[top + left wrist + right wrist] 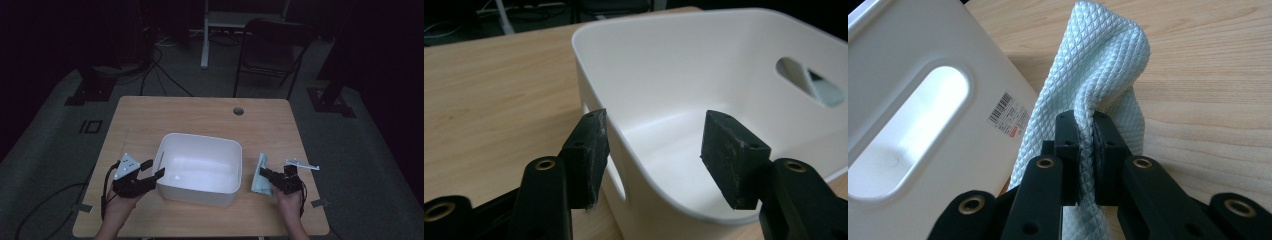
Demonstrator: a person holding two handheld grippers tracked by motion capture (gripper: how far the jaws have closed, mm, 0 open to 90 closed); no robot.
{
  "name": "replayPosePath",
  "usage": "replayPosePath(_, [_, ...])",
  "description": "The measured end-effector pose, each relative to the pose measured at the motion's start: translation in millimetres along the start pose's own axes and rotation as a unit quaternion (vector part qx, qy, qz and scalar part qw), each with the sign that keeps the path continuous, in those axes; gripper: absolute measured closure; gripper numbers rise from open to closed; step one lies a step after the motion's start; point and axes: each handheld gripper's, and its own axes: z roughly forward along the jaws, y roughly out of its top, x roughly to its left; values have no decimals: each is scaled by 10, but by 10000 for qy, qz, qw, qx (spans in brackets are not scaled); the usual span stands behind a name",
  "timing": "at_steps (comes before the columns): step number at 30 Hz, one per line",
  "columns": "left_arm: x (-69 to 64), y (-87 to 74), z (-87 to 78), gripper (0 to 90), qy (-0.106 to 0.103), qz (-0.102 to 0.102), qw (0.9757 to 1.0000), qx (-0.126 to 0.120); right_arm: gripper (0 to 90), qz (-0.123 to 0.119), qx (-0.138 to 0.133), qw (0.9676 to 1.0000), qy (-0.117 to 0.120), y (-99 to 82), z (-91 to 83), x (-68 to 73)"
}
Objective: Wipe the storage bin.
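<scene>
While my right gripper (266, 174) clenches its jaws on a fold of the pale blue cloth (1098, 75), the cloth lies on the counter (200, 112) just beside the white bin (200, 172), at the bin's 3 o'clock in the high view. My left gripper (651, 157) sits at the bin's 9 o'clock, jaws released, one either side of the near wall by the handle slot; neither pad presses it. A barcode label (1010, 115) is on the bin's outer wall.
</scene>
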Motion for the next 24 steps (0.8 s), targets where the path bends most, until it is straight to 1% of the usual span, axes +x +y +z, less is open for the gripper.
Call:
replayPosePath(3, [50,88,1,425,-32,31,10000,-65,834,0,-5,10000,6,3,0,2])
replayPosePath(5, [103,160,39,419,-68,84,9999,-50,834,-8,-1,10000,14,3,3,7])
replayPosePath(6, [133,197,69,403,-96,88,9999,-55,834,-13,1,10000,16,2,4,9])
replayPosePath(8, [199,269,150,402,-115,134,9998,-32,834,-24,-1,10000,20,2,4,12])
replayPosePath(10, [265,337,243,402,-83,222,9997,-10,834,-17,0,10000,20,1,4,11])
replayPosePath(12, [355,418,355,403,-131,280,9995,5,834,-6,-5,10000,25,0,0,9])
replayPosePath(13, [374,434,376,409,-136,282,9995,4,834,-7,-3,10000,18,-3,-5,6])
replayPosePath(15, [461,488,448,409,-284,266,9992,-70,834,-4,-14,10000,19,-5,-7,1])
replayPosePath(16, [505,512,482,410,-325,214,9992,-93,834,-3,-15,10000,18,-7,-9,-5])
replayPosePath(17, [549,530,514,408,-427,166,9989,-143,834,4,-14,10000,17,-9,-9,-10])
replayPosePath(18, [590,546,546,408,-520,160,9984,-172,834,24,-12,10000,16,-10,-10,-15])
replayPosePath(20, [657,574,613,409,-487,217,9985,-112,834,35,-13,10000,26,-14,-5,-25])
replayPosePath(21, [692,582,641,410,-598,202,9979,-130,834,29,-2,10000,25,-15,-3,-26])
replayPosePath(22, [716,591,673,410,-618,192,9979,-105,834,23,4,10000,24,-15,1,-25])
replayPosePath(23, [732,599,703,410,-595,262,9979,-63,834,32,9,10000,29,-16,3,-23])
replayPosePath(24, [741,604,731,410,-635,326,9974,-49,834,34,19,10000,35,-15,5,-22])
